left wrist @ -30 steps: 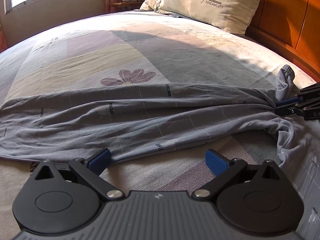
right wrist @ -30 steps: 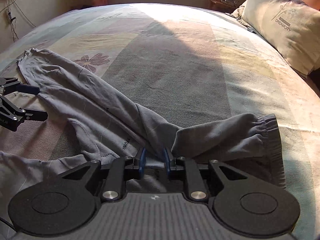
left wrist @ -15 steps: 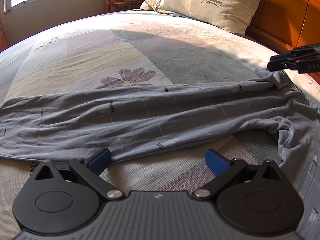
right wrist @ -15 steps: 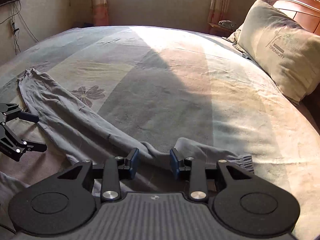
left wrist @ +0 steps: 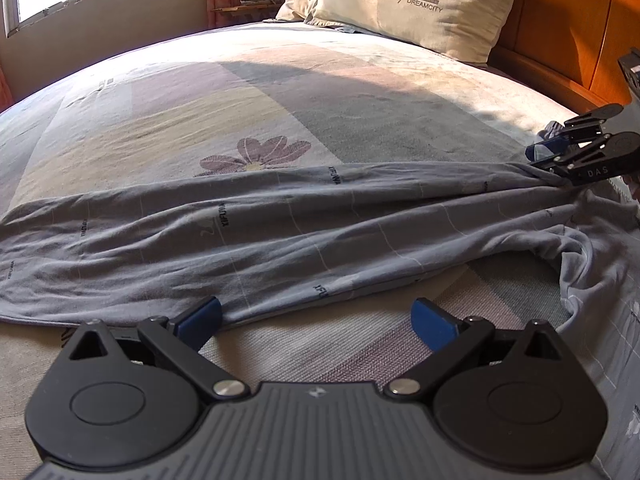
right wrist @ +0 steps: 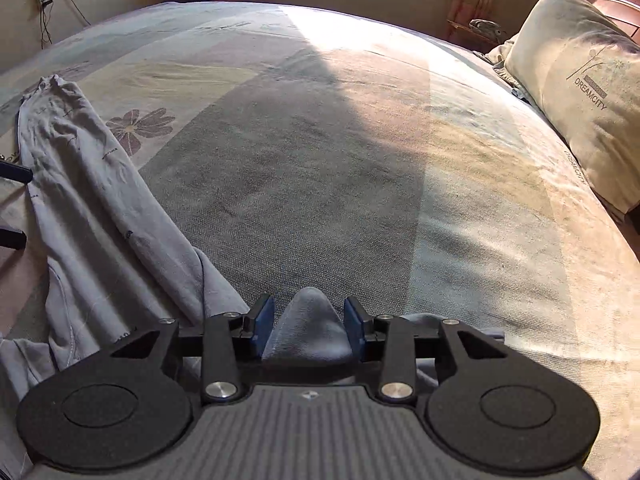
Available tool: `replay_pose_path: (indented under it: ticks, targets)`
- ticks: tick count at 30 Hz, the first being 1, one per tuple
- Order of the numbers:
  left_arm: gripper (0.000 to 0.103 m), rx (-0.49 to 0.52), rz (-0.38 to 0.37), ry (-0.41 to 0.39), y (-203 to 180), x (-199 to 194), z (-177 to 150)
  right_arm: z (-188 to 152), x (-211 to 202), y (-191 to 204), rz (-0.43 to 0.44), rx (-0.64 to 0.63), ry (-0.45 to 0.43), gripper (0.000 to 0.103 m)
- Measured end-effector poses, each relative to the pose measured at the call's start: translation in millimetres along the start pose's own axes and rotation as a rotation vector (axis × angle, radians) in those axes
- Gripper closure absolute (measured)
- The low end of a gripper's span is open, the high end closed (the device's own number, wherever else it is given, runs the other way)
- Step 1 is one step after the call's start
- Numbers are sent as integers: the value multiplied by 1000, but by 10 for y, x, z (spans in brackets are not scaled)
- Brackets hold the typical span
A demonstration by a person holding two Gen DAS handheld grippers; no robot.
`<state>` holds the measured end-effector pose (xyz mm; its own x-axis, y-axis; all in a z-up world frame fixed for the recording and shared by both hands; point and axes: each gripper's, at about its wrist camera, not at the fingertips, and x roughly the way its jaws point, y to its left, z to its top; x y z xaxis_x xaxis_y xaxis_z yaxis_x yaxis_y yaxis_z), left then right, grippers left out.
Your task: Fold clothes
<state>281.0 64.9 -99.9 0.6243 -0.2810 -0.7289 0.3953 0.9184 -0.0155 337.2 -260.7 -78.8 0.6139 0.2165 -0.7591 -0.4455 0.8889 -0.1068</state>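
Your grey trousers (left wrist: 280, 240) lie stretched across the bed (left wrist: 280, 120), just this side of the purple flower print (left wrist: 256, 154). Your left tongs (left wrist: 316, 320) stand wide open at the trousers' near edge, nothing between the pads. Your right tongs (right wrist: 308, 320) are opening at the far end from the cuff; a peak of the grey cloth stands between the pads, which no longer press it. The pillow (right wrist: 580, 92) sits beyond the trousers, at the headboard (left wrist: 568, 20).
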Motion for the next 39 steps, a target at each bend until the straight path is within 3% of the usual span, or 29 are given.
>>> replay_pose_path:
  ticks: [7,14,18,25,27,29,34,39]
  targets:
    - [1,13,0,-1,-2,1,-11,-181,-297,138,-19,-31,-9,59]
    - [1,14,1,-1,-4,-2,-17,-256,-444,454,-60,-262,38,60]
    - [1,17,1,-1,-8,-4,-21,-300,-470,656,-103,-393,57,75]
    - [1,17,0,0,-8,-8,-23,-480,-479,903,-187,-568,121,80]
    - [1,17,1,0,-11,-7,-22,-523,-470,933,-208,-582,120,91]
    - [1,18,0,0,-11,-7,-21,-518,-476,941,-223,-579,111,95]
    - [1,18,-4,0,0,0,-25,-379,-558,845,-214,-509,72,97]
    - [1,18,-2,0,-8,10,-24,-104,-452,602,-274,-457,20,97]
